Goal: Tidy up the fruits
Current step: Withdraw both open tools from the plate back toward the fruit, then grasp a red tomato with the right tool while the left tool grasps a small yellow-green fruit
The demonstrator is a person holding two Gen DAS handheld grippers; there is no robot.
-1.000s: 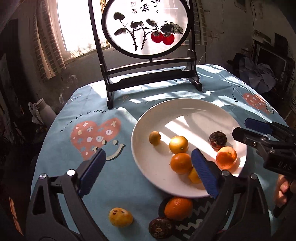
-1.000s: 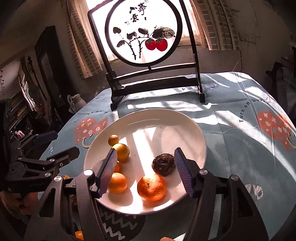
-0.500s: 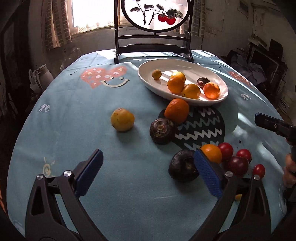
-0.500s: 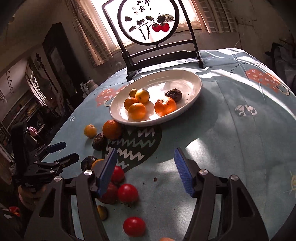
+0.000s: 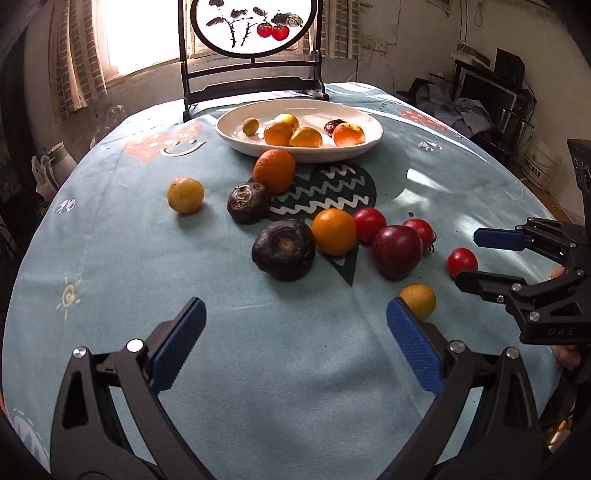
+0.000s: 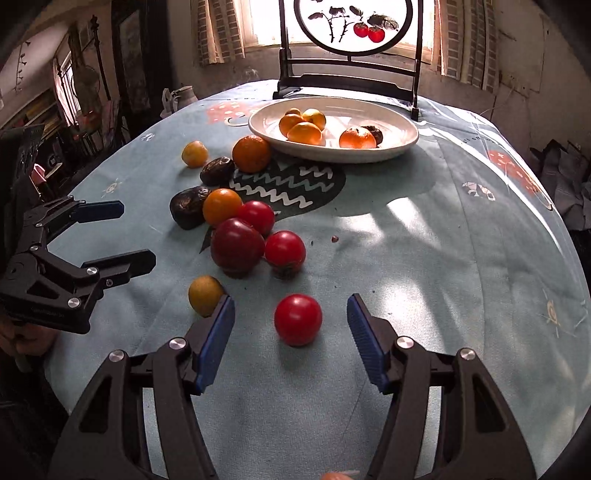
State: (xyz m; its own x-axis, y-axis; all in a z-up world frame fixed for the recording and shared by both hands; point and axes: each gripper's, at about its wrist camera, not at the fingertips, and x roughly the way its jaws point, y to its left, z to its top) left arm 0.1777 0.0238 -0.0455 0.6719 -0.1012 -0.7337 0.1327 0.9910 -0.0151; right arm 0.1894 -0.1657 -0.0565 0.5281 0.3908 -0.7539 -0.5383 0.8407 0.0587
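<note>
A white plate (image 5: 229, 137) (image 6: 402, 146) at the far side of the table holds several orange and yellow fruits and one dark one. Loose fruit lies nearer: an orange (image 5: 274, 171), dark fruits (image 5: 283, 249), red tomatoes (image 5: 368, 224), a dark red plum (image 5: 397, 250), small yellow fruits (image 5: 185, 194). My left gripper (image 5: 295, 343) is open and empty above bare cloth. My right gripper (image 6: 290, 338) is open, its blue pads either side of a red tomato (image 6: 297, 319), not touching it. A small yellow fruit (image 6: 205, 295) lies by its left pad.
The round table wears a light blue printed cloth (image 5: 122, 258). A dark wooden stand with a round painted screen (image 5: 253, 26) stands behind the plate. A white jug (image 5: 51, 166) and room clutter lie beyond the table edge.
Both grippers have pulled back from over the plate toward the near side of the table. The loose fruit is now in front of them. Both stay open.
</note>
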